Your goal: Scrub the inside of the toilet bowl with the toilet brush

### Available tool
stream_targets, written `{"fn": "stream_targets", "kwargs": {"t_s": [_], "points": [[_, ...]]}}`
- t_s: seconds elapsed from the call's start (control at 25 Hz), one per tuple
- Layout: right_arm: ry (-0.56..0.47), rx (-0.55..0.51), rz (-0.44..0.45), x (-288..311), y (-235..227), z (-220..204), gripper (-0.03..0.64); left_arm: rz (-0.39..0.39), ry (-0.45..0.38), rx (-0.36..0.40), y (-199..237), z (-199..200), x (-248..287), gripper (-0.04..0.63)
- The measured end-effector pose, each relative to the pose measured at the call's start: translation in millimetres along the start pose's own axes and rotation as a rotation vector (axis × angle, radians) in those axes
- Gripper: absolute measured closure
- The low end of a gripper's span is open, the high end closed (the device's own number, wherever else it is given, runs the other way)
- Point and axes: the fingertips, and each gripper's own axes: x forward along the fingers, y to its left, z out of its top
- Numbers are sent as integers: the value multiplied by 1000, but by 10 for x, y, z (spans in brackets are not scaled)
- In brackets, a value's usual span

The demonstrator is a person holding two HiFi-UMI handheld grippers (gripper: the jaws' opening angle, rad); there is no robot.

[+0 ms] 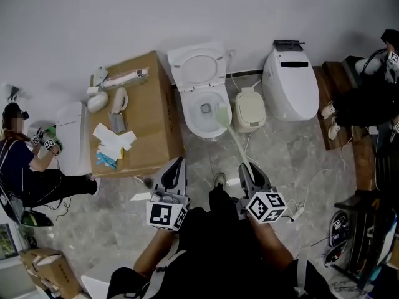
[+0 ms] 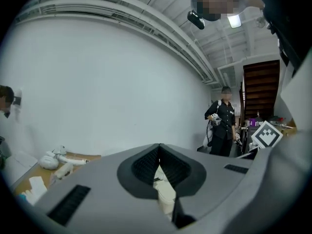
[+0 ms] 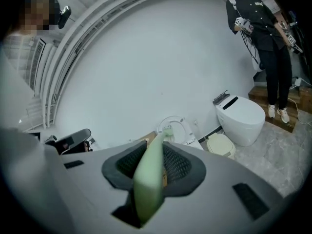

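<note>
— Where is the toilet brush [image 1: 234, 140]?
— Clamped in the right claw [image 1: 245, 167]. Its pale green handle runs ahead of the jaws, and its head sits inside the toilet bowl [image 1: 189, 121] beyond.
— And the left claw [image 1: 177, 163]?
— Jaws together on nothing, beside the right claw, with the bowl ahead.

pale green toilet brush [image 1: 234, 139], white toilet bowl [image 1: 191, 123], brown cardboard box [image 1: 156, 124]
</note>
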Motion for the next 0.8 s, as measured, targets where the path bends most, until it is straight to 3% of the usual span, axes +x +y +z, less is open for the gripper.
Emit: {"fn": "stream_targets", "kwargs": {"t_s": [0.32, 0.64, 0.8], "points": [[17, 48, -8, 569, -412, 391, 503, 26, 17, 19, 109, 45, 651, 586], [81, 103, -39, 1280, -589, 373, 503, 24, 61, -9, 521, -112, 1191, 586], [115, 179, -76, 1781, -699, 333, 503, -1, 79, -25, 817, -157, 1603, 586]]}}
